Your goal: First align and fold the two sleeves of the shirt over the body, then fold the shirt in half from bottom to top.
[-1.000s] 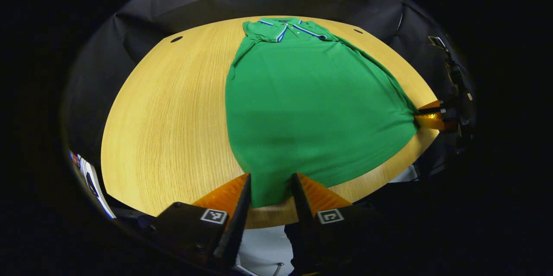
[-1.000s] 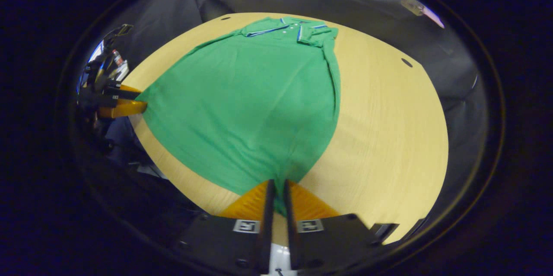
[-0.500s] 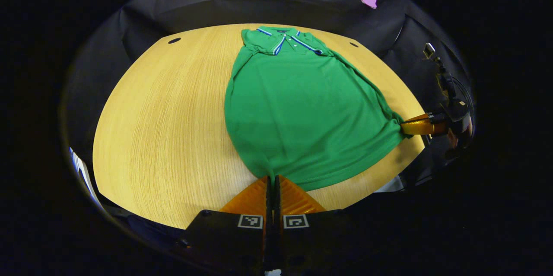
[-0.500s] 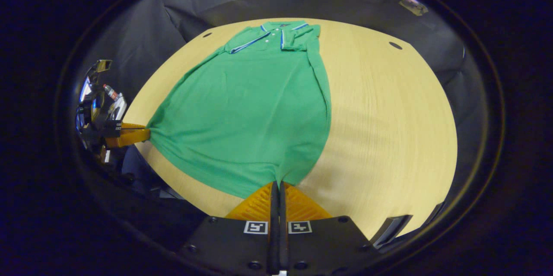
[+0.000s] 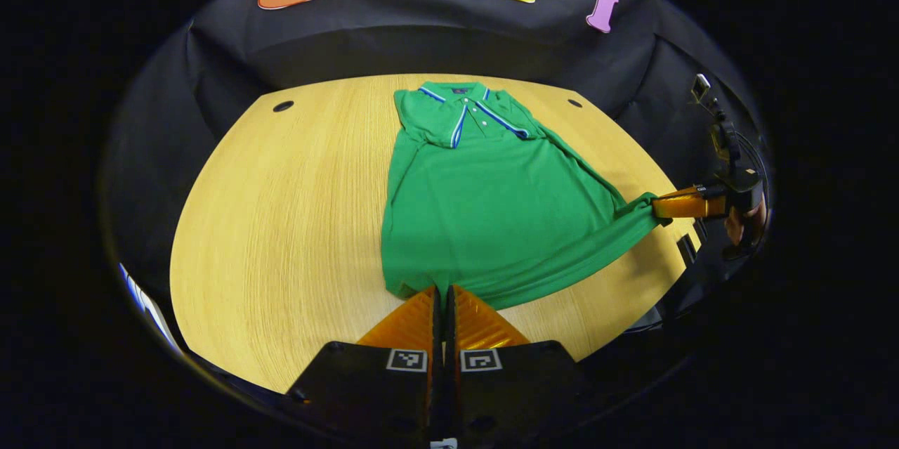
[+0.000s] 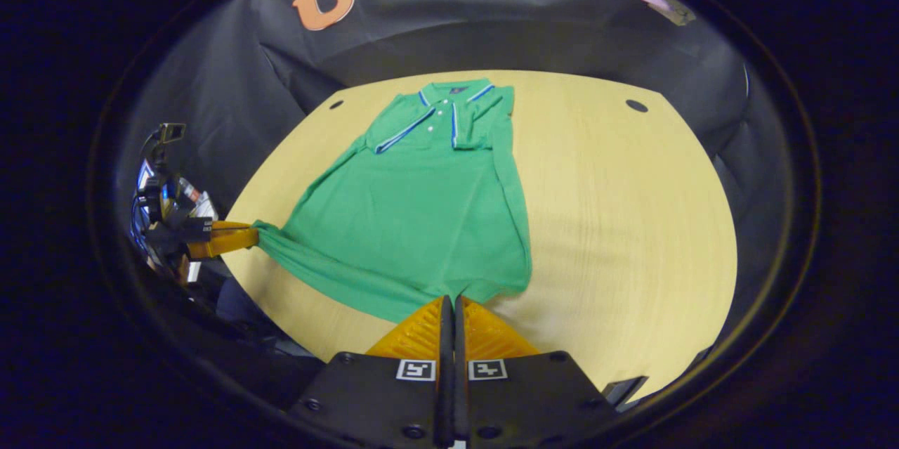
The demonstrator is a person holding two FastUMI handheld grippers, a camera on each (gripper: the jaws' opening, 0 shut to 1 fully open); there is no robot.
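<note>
Shirt (image 5: 484,210) lies face up on the bench (image 5: 281,224), collar at the far end, sleeves already folded in over the body, hem at your near edge. Your left tongs (image 5: 442,292) are pinched closed on one hem corner; your right tongs (image 6: 449,301) are pinched closed on the other. Each pair also shows off to the side in the opposite view, cloth drawn taut toward it.

Handling, as a judgement: light knit, soft and limp, no stiffness of its own. The hem sags between your two grips (you can see it bowing in the right gripper view), so keep the corners spread and level when you carry them up. Not slippery, not fragile; a thin pinch at the corner should hold, but a shallow bite may drop one layer. The corners are the right hold for the bottom-to-top fold.

Bench is pale wood with fine grain, smooth, with small dark holes near the far corners. Cloth will likely slide on it rather than catch. Bare wood lies either side of the shirt. Black cloth walls close behind and to the sides.
</note>
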